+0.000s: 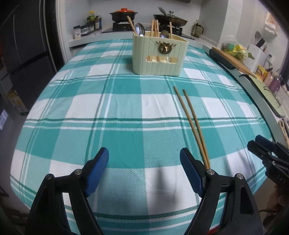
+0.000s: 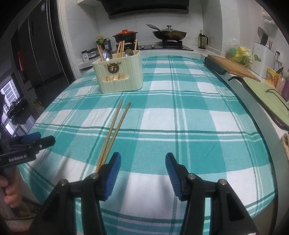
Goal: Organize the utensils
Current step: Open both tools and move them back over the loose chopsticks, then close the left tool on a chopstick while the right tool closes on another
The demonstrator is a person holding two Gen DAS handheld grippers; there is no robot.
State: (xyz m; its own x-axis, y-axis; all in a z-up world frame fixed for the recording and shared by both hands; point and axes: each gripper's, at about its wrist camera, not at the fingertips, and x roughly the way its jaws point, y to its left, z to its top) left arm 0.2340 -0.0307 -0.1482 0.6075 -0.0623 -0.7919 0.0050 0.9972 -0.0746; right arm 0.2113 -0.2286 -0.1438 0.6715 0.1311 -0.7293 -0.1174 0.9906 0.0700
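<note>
Two wooden chopsticks point(image 1: 191, 123) point(image 2: 112, 133) lie side by side on the teal-and-white checked cloth, pointing toward a cream utensil holder point(image 1: 159, 54) point(image 2: 120, 74) that stands farther back with spoons and more chopsticks in it. My left gripper point(image 1: 144, 156) is open over bare cloth, the chopsticks' near ends passing behind its right finger. My right gripper point(image 2: 142, 160) is open too, with nothing between its pads; the chopsticks' near ends run behind its left finger. Each gripper appears at the edge of the other's view: the right gripper point(image 1: 256, 144), the left gripper point(image 2: 45, 138).
A stove with a red-lidded pot point(image 1: 123, 13) and a wok point(image 1: 170, 19) stands behind the table. A cutting board point(image 2: 233, 67) and a green tray point(image 2: 271, 103) lie along the counter at the right. A dark fridge point(image 2: 41, 54) is at the left. A hand point(image 2: 9, 191) holds the left gripper's handle.
</note>
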